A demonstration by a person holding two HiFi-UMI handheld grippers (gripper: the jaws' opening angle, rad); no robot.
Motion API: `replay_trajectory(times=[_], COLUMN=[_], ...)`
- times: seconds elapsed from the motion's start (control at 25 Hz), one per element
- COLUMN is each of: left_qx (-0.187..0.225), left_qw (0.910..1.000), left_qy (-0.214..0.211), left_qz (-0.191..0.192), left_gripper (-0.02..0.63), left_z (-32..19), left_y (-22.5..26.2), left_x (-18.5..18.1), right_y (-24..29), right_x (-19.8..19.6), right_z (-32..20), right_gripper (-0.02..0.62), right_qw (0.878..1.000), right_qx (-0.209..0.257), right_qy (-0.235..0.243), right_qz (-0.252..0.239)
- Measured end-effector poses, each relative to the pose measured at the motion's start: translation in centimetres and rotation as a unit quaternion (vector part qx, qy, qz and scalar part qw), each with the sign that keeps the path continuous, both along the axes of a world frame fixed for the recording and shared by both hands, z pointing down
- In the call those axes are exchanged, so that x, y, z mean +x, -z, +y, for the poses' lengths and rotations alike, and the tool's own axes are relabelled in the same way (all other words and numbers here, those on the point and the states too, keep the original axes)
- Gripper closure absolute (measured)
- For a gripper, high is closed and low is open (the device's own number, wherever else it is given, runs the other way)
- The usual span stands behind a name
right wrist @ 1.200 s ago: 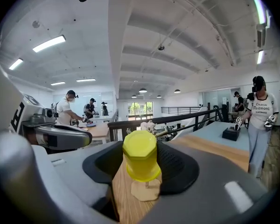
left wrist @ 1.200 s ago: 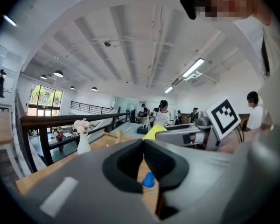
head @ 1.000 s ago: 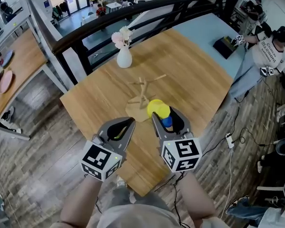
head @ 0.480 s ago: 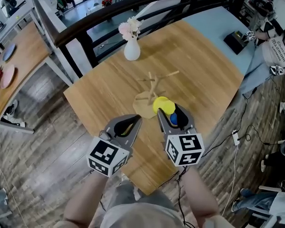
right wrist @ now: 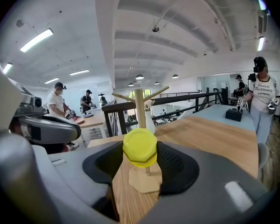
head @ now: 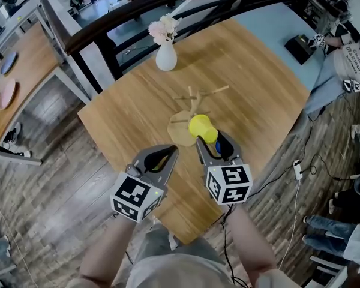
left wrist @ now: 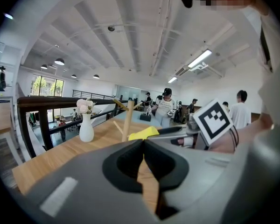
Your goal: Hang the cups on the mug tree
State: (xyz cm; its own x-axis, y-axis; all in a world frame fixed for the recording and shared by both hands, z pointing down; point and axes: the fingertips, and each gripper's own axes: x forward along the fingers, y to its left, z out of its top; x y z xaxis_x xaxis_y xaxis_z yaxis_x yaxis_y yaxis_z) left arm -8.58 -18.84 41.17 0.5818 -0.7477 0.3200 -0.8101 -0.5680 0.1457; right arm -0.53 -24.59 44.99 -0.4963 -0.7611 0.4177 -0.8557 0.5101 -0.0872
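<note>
A yellow cup (head: 202,127) lies sideways between the jaws of my right gripper (head: 213,141), which is shut on it; the right gripper view shows the cup's base (right wrist: 140,147) pressed between the pads. Just beyond it stands the bare wooden mug tree (head: 194,102), its round foot partly hidden under the cup. In the right gripper view the tree's post (right wrist: 140,107) rises straight behind the cup. My left gripper (head: 169,152) is shut and holds nothing, hovering over the table to the left of the right one. The left gripper view shows the tree (left wrist: 127,120) and the cup (left wrist: 142,133) ahead to the right.
The wooden table (head: 129,116) carries a white vase with flowers (head: 166,56) at its far edge, beside a dark railing (head: 108,23). A person (head: 354,62) stands off the table's right side. Its near corner is just below the grippers.
The right gripper has carried the yellow cup a little forward, so it now overlaps the tree's foot. The left gripper has stayed shut beside it.
</note>
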Motion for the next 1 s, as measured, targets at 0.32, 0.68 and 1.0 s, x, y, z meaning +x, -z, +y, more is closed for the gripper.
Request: replay_trajectory(times=[0.32,0.68,1.0], left_qx=[-0.009,-0.011,0.011], left_qw=[1.0,0.9999,0.9998], left_qy=[0.001,0.004,0.005], left_qz=[-0.003,-0.007,-0.013], left_gripper=[0.604,0.604,0.604], left_z=[-0.4,0.4,1.9], left_y=[-1.3,-1.1,2.0], left_x=[-0.3,-0.4,-0.2], right_y=[-2.3,-2.3,2.1], right_x=[-0.4,-0.5,0.5], right_z=[-0.3,0.6,2.9], right_gripper=[0.364,0.344,0.347], right_qw=[1.0,0.999,1.0], right_qx=[-0.02,-0.025,0.003], right_qy=[0.005,0.007,0.006], right_qz=[0.017,0.021,0.003])
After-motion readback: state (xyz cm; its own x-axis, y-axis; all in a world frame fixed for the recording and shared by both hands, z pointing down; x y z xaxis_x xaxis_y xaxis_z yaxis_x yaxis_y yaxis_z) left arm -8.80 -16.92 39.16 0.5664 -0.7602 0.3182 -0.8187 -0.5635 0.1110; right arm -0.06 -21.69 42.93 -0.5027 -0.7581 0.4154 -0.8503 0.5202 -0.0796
